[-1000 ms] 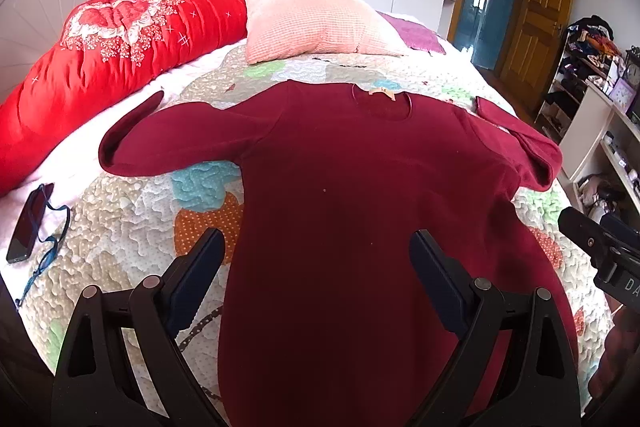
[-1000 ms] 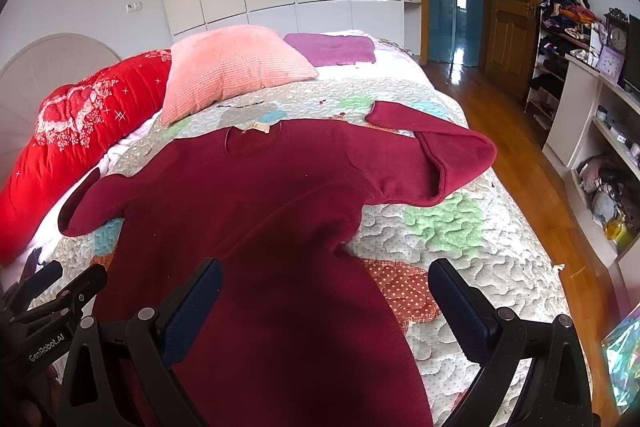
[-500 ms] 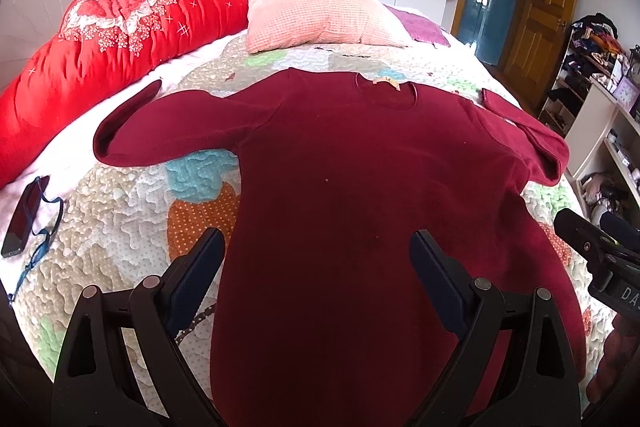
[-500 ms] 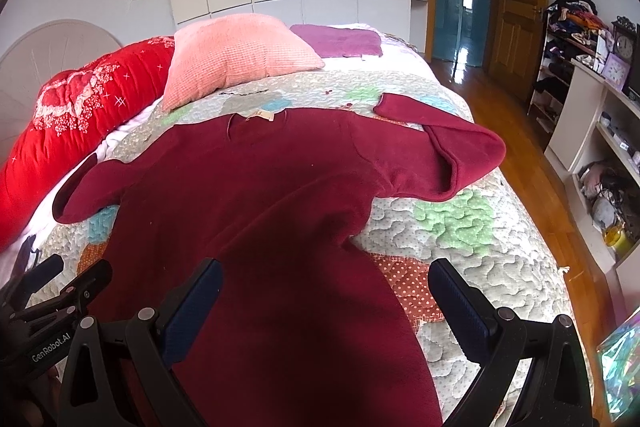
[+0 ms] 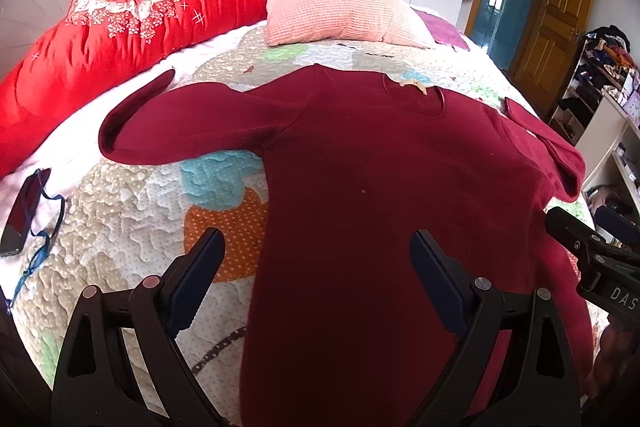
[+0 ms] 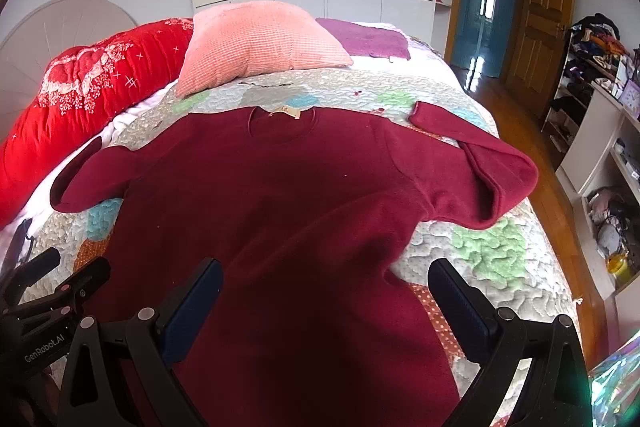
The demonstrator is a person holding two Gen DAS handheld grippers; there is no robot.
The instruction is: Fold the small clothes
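A dark red long-sleeved garment (image 5: 380,187) lies flat on the quilted bed, collar at the far end; it also shows in the right wrist view (image 6: 288,211). Its left sleeve (image 5: 180,131) stretches out to the left. Its right sleeve (image 6: 492,167) is folded back on itself near the bed's right edge. My left gripper (image 5: 316,267) is open and empty above the garment's lower left part. My right gripper (image 6: 324,291) is open and empty above its lower right part. Each gripper shows at the edge of the other's view.
A patchwork quilt (image 5: 132,211) covers the bed. A pink pillow (image 6: 256,43), a red duvet (image 5: 100,23) and a purple cloth (image 6: 368,39) lie at the far end. A phone with a blue cord (image 5: 20,215) lies at the left. Shelves (image 6: 600,115) and wooden floor are at the right.
Both grippers have moved forward and lower over the garment, which now fills more of each view. The garment has not moved. Both stay open.
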